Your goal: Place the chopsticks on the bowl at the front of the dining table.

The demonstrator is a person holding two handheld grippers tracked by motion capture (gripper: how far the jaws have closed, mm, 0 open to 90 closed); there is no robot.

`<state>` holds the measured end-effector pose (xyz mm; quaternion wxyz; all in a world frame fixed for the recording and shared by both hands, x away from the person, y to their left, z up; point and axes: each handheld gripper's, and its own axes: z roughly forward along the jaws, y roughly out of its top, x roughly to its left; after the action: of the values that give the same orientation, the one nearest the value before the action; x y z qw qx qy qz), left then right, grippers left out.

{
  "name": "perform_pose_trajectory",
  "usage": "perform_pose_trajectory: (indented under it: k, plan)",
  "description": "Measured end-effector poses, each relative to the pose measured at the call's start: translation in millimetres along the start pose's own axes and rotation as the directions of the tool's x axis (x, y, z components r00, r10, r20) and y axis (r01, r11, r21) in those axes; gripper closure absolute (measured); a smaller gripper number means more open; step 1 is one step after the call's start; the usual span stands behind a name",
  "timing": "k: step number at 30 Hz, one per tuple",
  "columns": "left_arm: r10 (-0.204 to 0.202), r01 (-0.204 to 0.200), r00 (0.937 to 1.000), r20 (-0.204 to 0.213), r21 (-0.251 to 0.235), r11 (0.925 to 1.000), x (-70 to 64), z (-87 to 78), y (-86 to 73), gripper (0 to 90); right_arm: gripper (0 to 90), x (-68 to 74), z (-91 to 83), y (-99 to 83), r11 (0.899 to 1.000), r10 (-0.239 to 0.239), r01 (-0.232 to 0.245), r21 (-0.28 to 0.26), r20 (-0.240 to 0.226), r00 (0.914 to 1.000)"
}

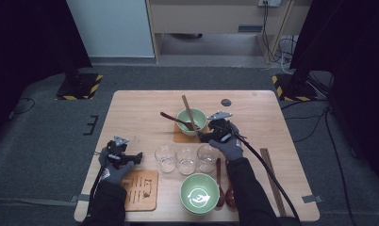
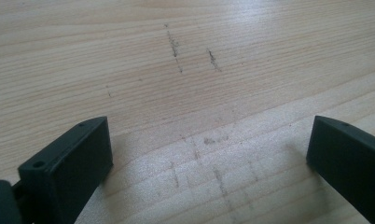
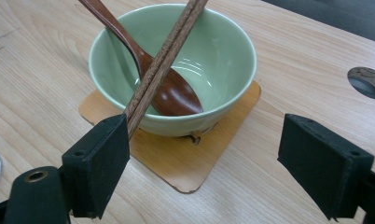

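A pale green bowl (image 3: 209,56) stands on a thin wooden coaster (image 3: 223,135) at the table's far middle. A dark wooden spoon (image 3: 171,93) rests inside it, handle up over the rim. A pair of brown chopsticks (image 3: 162,60) lies slanted across the bowl, its low end touching the left jaw of my right gripper (image 3: 206,140). That gripper is open and holds nothing, just in front of the bowl (image 1: 192,117). My left gripper (image 2: 209,140) hangs open over bare wood near the table's left edge (image 1: 133,157).
Three empty glasses (image 1: 186,160) stand in a row mid-table. In front of them sit a second green bowl (image 1: 199,193), two spoons (image 1: 220,181) and a patterned coaster (image 1: 141,189). More chopsticks (image 1: 272,176) lie at the right. A round hole (image 1: 226,102) is near the far edge.
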<state>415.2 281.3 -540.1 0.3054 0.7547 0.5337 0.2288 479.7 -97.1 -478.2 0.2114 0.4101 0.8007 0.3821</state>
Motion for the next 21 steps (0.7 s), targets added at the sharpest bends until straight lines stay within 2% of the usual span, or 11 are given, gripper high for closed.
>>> perform_pose_trajectory:
  k: [21]
  plan:
    - [0.001, -0.001, 1.0000, 0.000, 0.000, 1.0000, 0.1, 0.0, 0.1, 0.0, 16.6, 11.6, 3.6, -3.1, 0.999, -0.045, 0.046, 0.011, -0.071, 0.9965]
